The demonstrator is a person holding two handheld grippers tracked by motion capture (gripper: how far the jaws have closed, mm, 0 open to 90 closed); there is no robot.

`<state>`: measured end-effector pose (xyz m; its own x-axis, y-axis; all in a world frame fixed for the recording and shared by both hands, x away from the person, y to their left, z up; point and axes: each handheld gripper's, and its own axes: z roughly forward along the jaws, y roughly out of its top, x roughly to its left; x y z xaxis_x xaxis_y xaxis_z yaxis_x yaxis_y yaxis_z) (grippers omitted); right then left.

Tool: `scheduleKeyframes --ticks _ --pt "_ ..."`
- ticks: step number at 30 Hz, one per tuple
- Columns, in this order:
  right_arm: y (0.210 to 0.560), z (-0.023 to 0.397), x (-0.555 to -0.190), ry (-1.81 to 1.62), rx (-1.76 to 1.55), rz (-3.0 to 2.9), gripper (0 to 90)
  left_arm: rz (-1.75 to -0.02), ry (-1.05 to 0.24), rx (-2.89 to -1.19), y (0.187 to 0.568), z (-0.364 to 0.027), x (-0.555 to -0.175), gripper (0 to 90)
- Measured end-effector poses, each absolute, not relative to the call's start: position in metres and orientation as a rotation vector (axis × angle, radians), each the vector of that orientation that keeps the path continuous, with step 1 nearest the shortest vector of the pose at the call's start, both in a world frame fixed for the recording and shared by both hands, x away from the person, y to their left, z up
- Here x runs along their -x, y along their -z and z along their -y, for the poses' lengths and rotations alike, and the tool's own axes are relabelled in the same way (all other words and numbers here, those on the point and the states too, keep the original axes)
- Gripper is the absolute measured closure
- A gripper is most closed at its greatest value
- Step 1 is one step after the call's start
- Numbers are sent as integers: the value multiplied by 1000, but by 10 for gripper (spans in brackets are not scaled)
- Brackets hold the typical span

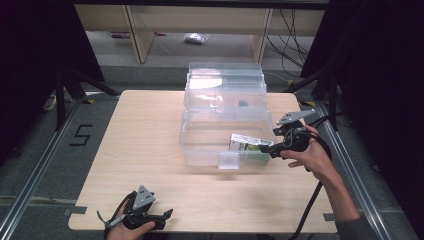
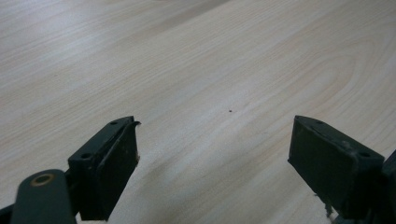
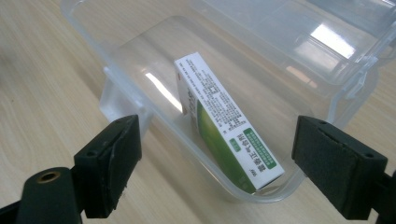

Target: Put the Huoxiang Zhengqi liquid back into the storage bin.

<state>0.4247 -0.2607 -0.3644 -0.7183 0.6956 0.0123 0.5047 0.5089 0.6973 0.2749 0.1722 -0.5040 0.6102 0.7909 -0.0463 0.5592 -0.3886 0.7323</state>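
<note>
Hovering with jaws spread apart at the container's four-o'clock rim, the right gripper point(image 1: 278, 145) gripped nothing; the white-and-green box point(image 3: 224, 123) leaned inside the clear plastic container point(image 1: 197, 150). The left gripper point(image 1: 157, 216), jaws apart too, rested at the table's point(image 1: 145, 135) seven o'clock. A careless withdrawal could have snagged the rim, shifting the container.

Each hand-held gripper, left point(image 1: 167, 214) and right point(image 1: 274, 150), is built in black, topped by a grey three-cornered plate and trailed by a black cable; a greyish sleeve is seemingly worn.
</note>
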Motion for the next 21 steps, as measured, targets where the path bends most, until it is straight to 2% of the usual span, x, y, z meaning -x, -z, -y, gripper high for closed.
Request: scheduleKeyframes --ticks 21 --pt "387 280 -399 -1066 -1095 -2419 166 -1060 -408 -2102 504 -172 -275 150"
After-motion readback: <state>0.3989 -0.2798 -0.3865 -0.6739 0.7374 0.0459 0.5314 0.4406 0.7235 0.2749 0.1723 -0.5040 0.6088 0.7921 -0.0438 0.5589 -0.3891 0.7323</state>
